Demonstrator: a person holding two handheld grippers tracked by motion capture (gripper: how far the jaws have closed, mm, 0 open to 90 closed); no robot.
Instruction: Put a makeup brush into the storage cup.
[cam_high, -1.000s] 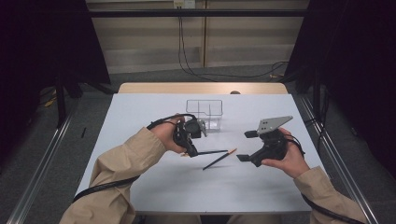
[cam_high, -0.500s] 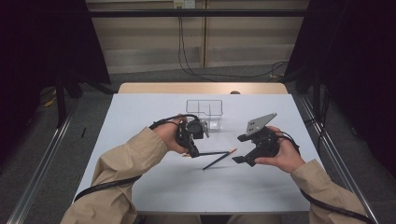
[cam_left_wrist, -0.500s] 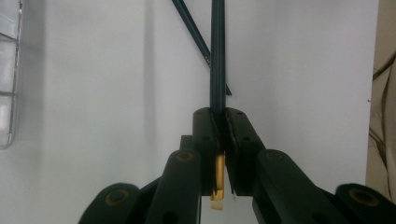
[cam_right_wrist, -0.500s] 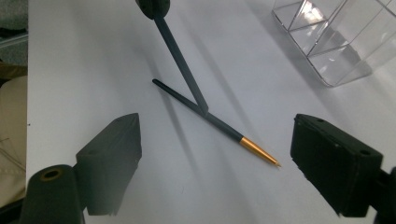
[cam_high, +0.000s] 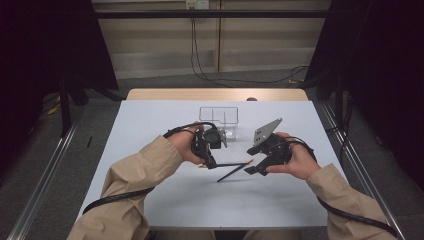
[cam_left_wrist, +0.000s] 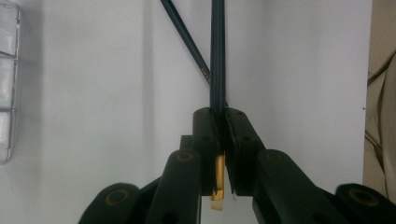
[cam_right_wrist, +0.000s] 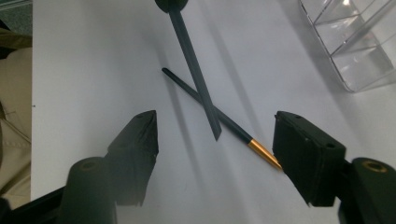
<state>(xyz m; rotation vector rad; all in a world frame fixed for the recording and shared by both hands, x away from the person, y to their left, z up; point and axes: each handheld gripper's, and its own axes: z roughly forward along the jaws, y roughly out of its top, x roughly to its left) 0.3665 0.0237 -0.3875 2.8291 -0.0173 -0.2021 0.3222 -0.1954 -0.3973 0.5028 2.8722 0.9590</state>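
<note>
the left gripper (cam_high: 210, 159) has its fingers (cam_left_wrist: 205, 135) pressed together on a dark pencil (cam_left_wrist: 217, 60), pinching it near its gold end, which pokes out behind the pads toward the hand. the long dark shaft runs straight out ahead of those fingers, lifted off the white bench (cam_high: 150, 130) and reaching toward the right gripper (cam_high: 256, 167).

a second dark pencil (cam_right_wrist: 210, 106) lies flat on the bench. in the left gripper view it runs at a slant just beside the held shaft and passes under it a little ahead of the fingertips. in the right gripper view the held pencil crosses over the lying one, and the crossing sits between the right gripper's fingers (cam_right_wrist: 140, 135), slightly ahead of them. the lying pencil's gold tip ends just beside the finger on that view's right side; whether it touches the pad cannot be told.

the right gripper's fingers stand spread and have just been closing, with both pencils in the gap between them and neither pressed by the pads.

a clear plastic compartment box (cam_high: 220, 116) sits on the bench beyond both sets of fingers, nearer the left ones.
</note>
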